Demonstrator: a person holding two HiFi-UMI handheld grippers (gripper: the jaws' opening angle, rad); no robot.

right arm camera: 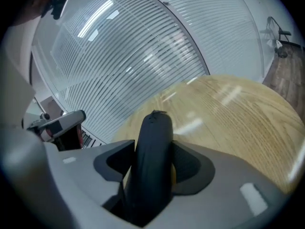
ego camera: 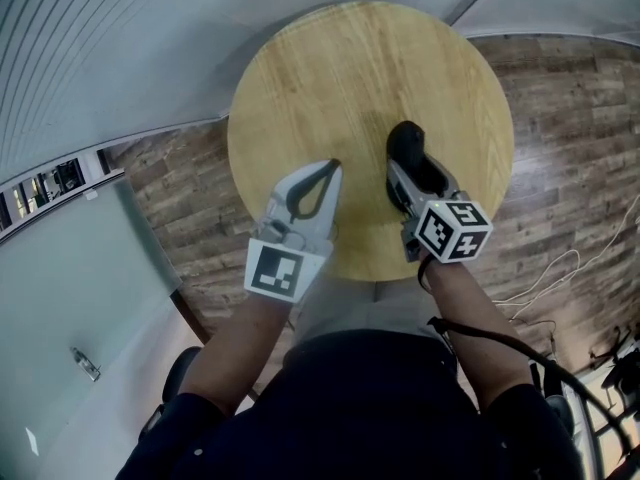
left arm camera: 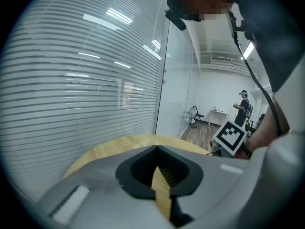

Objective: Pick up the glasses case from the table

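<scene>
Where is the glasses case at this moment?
In the head view, the glasses case sits clamped in the right gripper, over the right half of the round wooden table, right of the left gripper.

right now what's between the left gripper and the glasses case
Only bare table, per the head view: nothing lies between the left gripper and the glasses case, which the right gripper grips.

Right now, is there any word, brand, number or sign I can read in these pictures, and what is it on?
No readable words, brands or numbers anywhere.
On the left marker cube: a black-and-white square pattern, not lettering.
On the right marker cube: the same kind of pattern, no text.
On the glasses case: plain black, no brand visible.
On the table: bare wood, no print.
</scene>
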